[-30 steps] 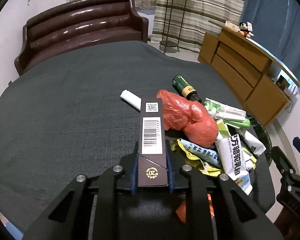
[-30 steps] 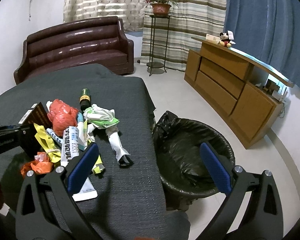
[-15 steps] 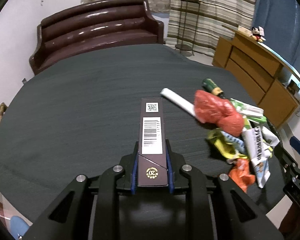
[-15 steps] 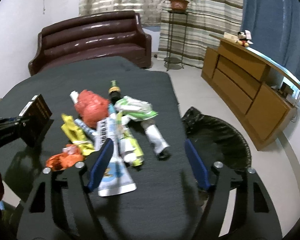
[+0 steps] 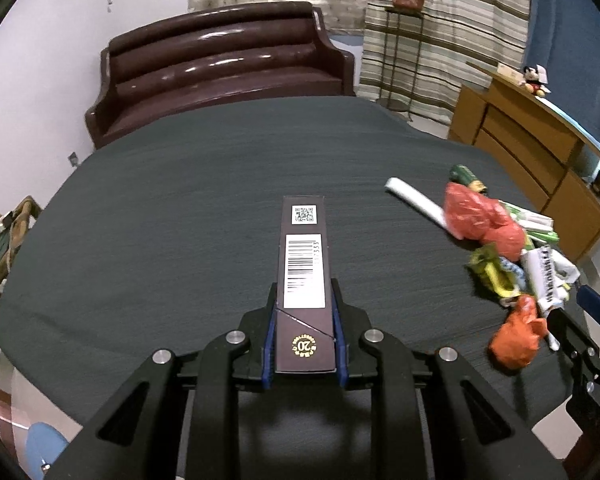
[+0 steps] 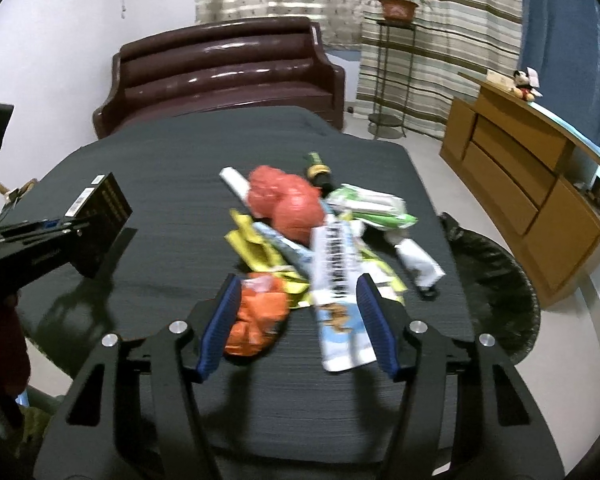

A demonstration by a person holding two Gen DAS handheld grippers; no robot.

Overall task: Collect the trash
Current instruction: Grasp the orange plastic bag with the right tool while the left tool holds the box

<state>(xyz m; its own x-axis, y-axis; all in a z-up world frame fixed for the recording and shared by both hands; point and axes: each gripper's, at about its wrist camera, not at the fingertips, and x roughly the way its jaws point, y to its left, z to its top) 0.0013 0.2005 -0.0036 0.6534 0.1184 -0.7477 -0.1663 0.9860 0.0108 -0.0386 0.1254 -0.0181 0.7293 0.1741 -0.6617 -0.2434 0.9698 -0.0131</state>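
Observation:
My left gripper [image 5: 304, 304] is shut on a dark brown box [image 5: 304, 280] with a barcode, held above the dark table [image 5: 180, 208]. The box also shows in the right wrist view [image 6: 100, 216], at the left. My right gripper [image 6: 296, 304] is open and empty, hovering over the near end of a trash pile: an orange bag [image 6: 256, 320], a white and blue wrapper [image 6: 336, 280], yellow wrappers [image 6: 256, 248], a red bag [image 6: 288, 200], a green bottle [image 6: 320, 168]. The pile also shows in the left wrist view [image 5: 480, 220]. A black-lined bin [image 6: 496, 280] stands right of the table.
A brown sofa [image 5: 220, 76] stands behind the table. A wooden sideboard [image 6: 520, 176] runs along the right wall. A plant stand [image 6: 392, 64] is by the striped curtains. A folding chair [image 5: 4, 240] is at the far left.
My left gripper has swung left with the box, away from the pile. My right gripper has moved from over the bin to over the pile and its jaws have narrowed.

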